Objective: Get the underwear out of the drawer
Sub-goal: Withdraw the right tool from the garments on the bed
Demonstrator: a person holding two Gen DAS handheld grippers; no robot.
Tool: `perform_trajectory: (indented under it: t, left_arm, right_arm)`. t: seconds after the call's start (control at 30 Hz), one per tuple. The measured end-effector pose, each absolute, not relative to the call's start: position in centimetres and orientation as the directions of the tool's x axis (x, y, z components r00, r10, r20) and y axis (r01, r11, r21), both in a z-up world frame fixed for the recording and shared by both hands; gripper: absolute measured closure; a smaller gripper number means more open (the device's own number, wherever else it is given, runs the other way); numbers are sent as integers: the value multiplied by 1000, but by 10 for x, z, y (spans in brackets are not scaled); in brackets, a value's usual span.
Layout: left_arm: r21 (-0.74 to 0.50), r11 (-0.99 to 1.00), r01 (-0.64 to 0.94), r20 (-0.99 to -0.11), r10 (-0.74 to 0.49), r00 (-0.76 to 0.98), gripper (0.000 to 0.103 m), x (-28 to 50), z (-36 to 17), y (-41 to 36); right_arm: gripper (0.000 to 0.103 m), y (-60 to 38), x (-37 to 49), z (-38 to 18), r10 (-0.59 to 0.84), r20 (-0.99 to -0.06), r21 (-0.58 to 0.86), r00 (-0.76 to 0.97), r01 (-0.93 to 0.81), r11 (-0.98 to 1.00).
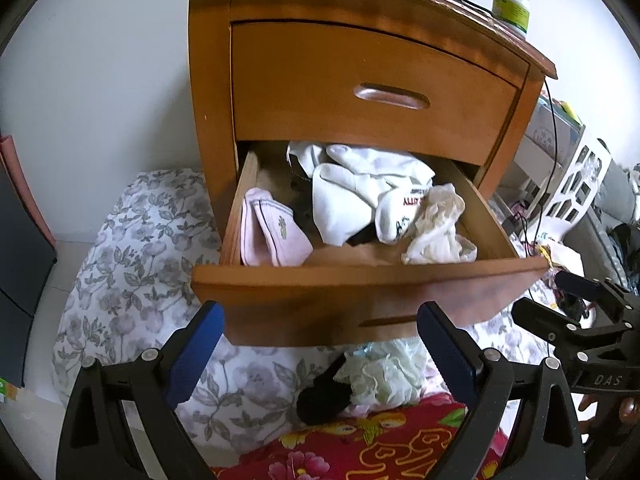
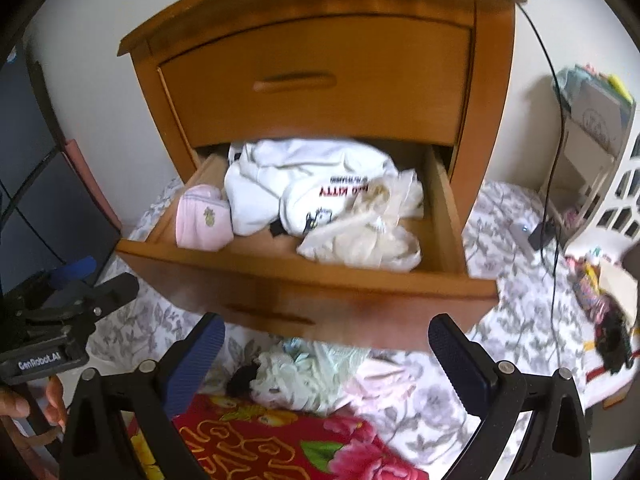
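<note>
1. The wooden nightstand [image 1: 360,64] has two drawers. The upper drawer [image 1: 372,92] is closed. The lower drawer [image 2: 304,280] is pulled out far, and its front edge hangs over the bedding.
2. Inside the lower drawer I count three groups of cloth. A pink folded piece [image 2: 204,218] lies at the left side wall. A white heap with red print [image 2: 308,184] fills the middle and back. A cream crumpled underwear [image 2: 368,232] lies at the right front corner, touching the front board.
3. Bare wood shows on the drawer floor between the pink piece and the white heap. The top of the drawer is open, with free room above the cream piece.
4. The left gripper [image 1: 320,356] is held in front of the drawer, below its front edge. Its two blue fingers [image 1: 200,352] are spread wide and hold nothing.
5. The right gripper [image 2: 326,356] is also in front of the drawer, just beside the left one. Its jaws are wide apart and empty.
6. Under the drawer front, on the floral sheet [image 1: 132,248], lies a pale crumpled cloth [image 1: 384,372] with a dark piece beside it. It is perhaps underwear too, but the view is blurred.
7. One white bottle [image 1: 512,4] stands on the nightstand top, at its right edge.
</note>
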State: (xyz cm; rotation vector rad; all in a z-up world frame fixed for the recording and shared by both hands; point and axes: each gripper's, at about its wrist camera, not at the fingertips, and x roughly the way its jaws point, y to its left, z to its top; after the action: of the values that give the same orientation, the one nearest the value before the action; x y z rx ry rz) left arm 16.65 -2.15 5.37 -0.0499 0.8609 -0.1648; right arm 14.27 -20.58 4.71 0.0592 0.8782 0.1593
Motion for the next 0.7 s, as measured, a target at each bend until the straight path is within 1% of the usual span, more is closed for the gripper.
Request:
perform_trajectory:
  t: [0.3, 0.57, 0.7]
  left_arm:
    - [-113, 988, 110, -735, -157, 659, 6, 180, 52, -22]
    - [-127, 982, 140, -701, -188, 688, 6, 194, 64, -23]
    - [-145, 975, 170, -710, -223, 668, 6, 205, 67, -26]
  right_arm:
    - [0, -209, 156, 44, 170, -752, 110, 636, -134, 985]
    - [0, -212, 167, 45, 202, -742, 142, 639, -146, 979]
    - [0, -211, 173, 46, 206, -735, 143, 646, -150, 978]
